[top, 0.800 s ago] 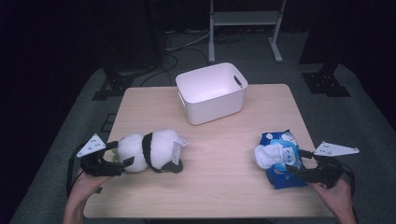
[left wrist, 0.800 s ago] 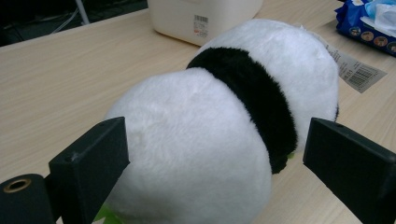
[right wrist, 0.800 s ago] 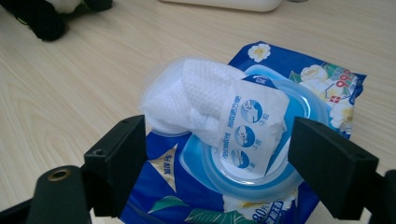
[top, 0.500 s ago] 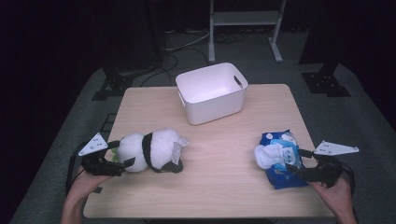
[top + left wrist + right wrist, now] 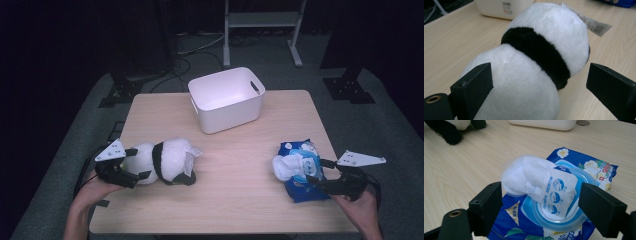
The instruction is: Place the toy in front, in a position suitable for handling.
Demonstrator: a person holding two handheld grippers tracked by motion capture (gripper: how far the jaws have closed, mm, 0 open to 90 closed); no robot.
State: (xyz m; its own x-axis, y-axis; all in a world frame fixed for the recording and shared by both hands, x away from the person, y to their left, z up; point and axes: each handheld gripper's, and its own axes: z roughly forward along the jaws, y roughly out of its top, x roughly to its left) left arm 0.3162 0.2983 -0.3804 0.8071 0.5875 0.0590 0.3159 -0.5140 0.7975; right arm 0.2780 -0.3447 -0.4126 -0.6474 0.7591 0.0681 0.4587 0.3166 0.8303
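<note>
Straddling the near end of the plush panda (image 5: 529, 62), the left hand-held gripper (image 5: 131, 169) has its jaws spread, one black pad against or just beside the white fur and the other clear of it, so nothing is pinched yet. The soft, rounded body is the risk here, I judge: a grip taken this close to the end could squeeze fur alone and let the toy slide out or swing down once lifted, and its paper tag (image 5: 592, 23) could snag. The panda lies on its side at the near left of the counter (image 5: 235, 200), its long axis running left to right, the black-banded end and tag pointing toward the counter's middle. The right hand-held gripper (image 5: 315, 175) is likewise spread, its jaws either side of the wet-wipe pack (image 5: 564, 195) at the near right, not pressing on it. That pack lies flat, long axis running near to far with a slight slant, its open lid and a pulled-up wipe (image 5: 529, 175) facing up; closing there could catch only the loose wipe and draw it out while the pack stays behind. The white bin (image 5: 227, 100) stands well apart at the far middle.
</note>
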